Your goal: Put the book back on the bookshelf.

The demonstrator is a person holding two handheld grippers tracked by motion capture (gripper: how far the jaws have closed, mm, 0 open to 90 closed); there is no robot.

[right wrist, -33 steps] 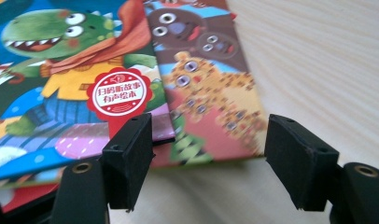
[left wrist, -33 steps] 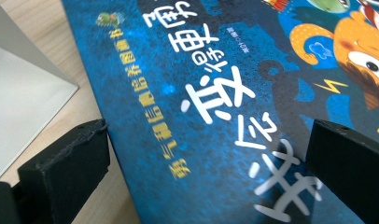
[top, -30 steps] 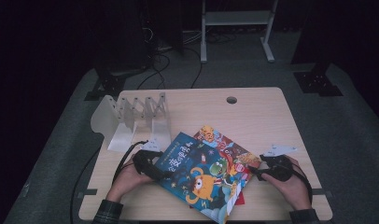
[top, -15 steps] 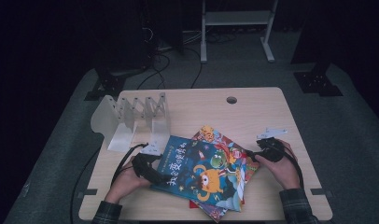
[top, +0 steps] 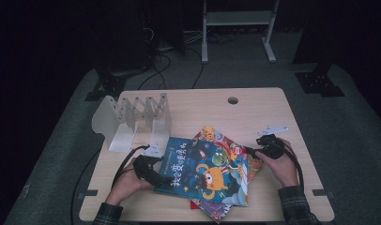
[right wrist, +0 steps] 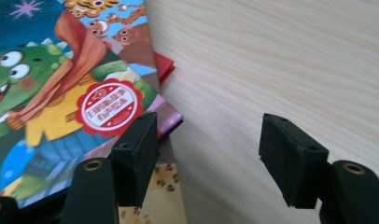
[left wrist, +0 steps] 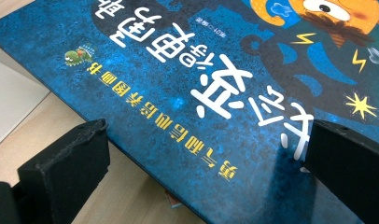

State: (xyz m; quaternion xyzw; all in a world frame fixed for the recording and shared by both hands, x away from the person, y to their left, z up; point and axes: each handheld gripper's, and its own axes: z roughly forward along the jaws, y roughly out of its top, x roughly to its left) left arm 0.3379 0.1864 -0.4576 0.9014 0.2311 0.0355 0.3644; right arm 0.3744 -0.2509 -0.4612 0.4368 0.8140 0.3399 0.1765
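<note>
Wooden table (top: 273, 110) seen under stacked picture books; blue book (top: 198, 171) straddled by left gripper (left wrist: 204, 154), jaws apart; right gripper (right wrist: 208, 156) just closing, nothing clamped, at stack's edge

We see a lit table (top: 254, 117) ringed by near-black surroundings, light falling from above, soft shadow under the books (top: 207, 171), slightly grainy overhead picture, sharp bright close-ups, jaws faintly blurred.

Blue book (left wrist: 215, 93) between spread jaws — tabletop (left wrist: 131, 186) beneath.
</note>
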